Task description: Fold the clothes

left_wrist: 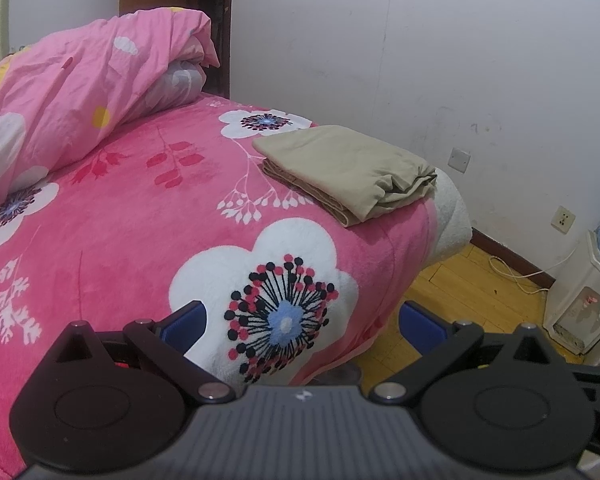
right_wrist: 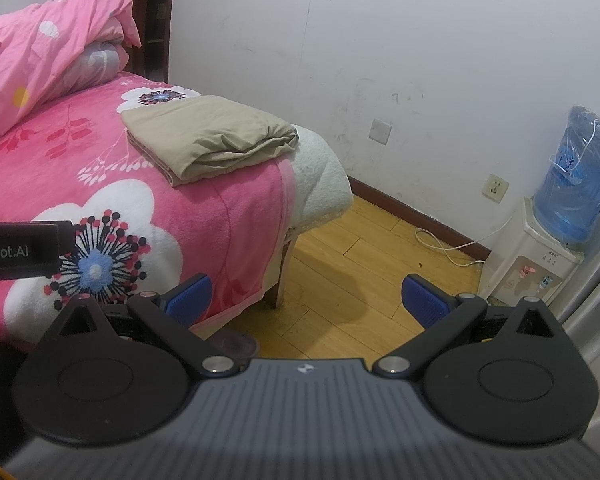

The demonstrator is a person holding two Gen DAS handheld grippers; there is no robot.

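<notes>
The bed (left_wrist: 132,216) fills the left and centre of both my views, covered by a pink blanket (right_wrist: 236,216) printed with large white flowers. A crumpled pink duvet (left_wrist: 72,92) is heaped in the upper left of each frame, against a dark wooden headboard (left_wrist: 220,20). Behind it all runs a scuffed white wall (right_wrist: 420,40), taking up the upper right, and a yellow wooden floor (right_wrist: 340,272) shows in the lower right beyond the bed's corner.

At the right edge of my right wrist view stands a water dispenser (right_wrist: 524,256) with a blue bottle (right_wrist: 580,176) on top; a white cable (right_wrist: 452,246) trails along the floor toward it.

The folded beige garment (left_wrist: 348,168) lies on the blanket near the far right corner of the bed, in the centre-right of the left view and the upper left-centre of the right view. It is a neat rectangular stack, with looser folds bunched at its right end. It lies well apart from both tools.

My left tongs (left_wrist: 302,326) sit at the bottom of their frame, blue pads spread wide, gripping nothing, above the big flower print at the bed's edge. My right tongs (right_wrist: 306,300) are likewise spread apart and empty, held over the floor beside the bed. The body of the left tool pokes in at the left edge of the right view.
</notes>
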